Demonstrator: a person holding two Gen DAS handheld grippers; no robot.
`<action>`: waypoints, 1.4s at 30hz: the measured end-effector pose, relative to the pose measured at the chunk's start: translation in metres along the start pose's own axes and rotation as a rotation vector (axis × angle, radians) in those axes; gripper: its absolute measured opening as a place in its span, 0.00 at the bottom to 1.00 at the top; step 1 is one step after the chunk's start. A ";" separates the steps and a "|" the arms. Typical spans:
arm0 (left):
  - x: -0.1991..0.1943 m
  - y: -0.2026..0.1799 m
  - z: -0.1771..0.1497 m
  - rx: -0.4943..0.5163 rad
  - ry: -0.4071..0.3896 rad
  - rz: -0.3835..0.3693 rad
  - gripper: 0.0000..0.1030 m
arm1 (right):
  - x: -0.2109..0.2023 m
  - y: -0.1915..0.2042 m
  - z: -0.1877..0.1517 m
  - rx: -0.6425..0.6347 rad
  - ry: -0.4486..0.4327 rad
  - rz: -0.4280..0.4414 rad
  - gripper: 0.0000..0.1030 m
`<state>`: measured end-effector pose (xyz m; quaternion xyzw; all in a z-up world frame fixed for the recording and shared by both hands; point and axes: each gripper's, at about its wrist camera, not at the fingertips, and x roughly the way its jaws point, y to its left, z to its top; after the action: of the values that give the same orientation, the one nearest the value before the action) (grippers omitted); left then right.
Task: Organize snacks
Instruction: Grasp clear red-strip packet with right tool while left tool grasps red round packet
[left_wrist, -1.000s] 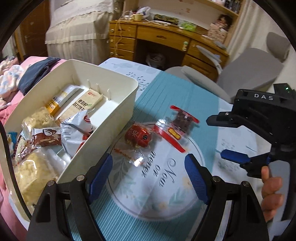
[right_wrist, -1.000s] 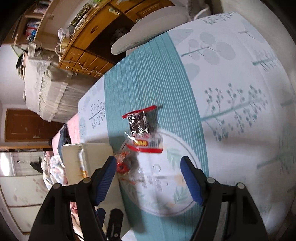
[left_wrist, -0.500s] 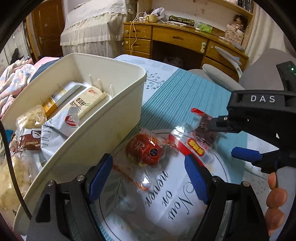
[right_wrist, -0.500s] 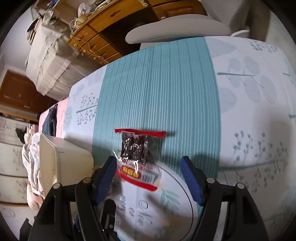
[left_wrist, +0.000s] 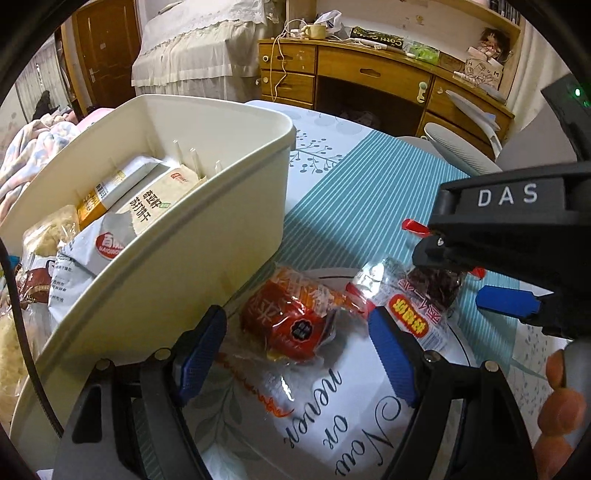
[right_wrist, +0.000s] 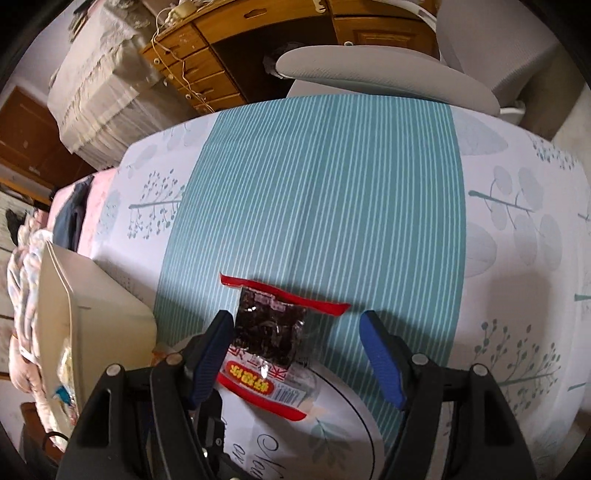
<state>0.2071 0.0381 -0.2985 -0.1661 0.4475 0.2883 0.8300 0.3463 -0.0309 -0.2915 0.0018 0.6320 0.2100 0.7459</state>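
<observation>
"DAS" on the black gripper body (left_wrist: 508, 221), "Now or never" on the tablecloth (left_wrist: 354, 435)

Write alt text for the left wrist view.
An open left gripper hovers over a red snack packet on a patterned tablecloth, beside a cream bin of snacks. The right gripper reaches over a dark snack packet.

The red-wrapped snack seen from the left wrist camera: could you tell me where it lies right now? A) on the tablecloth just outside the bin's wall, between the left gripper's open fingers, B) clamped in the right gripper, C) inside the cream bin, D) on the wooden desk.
A: the red-wrapped snack lies on the tablecloth beside the cream bin, between the left gripper's open, untouching fingers.
</observation>
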 end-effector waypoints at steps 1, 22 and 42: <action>0.001 -0.001 0.000 0.000 0.001 0.004 0.77 | 0.000 0.001 0.000 -0.001 0.007 0.001 0.68; 0.012 -0.010 -0.006 -0.050 -0.066 0.069 0.71 | -0.019 -0.041 -0.015 0.144 0.048 0.086 0.41; -0.005 0.008 -0.009 0.007 0.015 0.067 0.42 | -0.059 -0.084 -0.055 0.250 0.058 0.075 0.40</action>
<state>0.1941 0.0376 -0.2996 -0.1503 0.4602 0.3131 0.8170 0.3137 -0.1406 -0.2691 0.1125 0.6742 0.1574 0.7128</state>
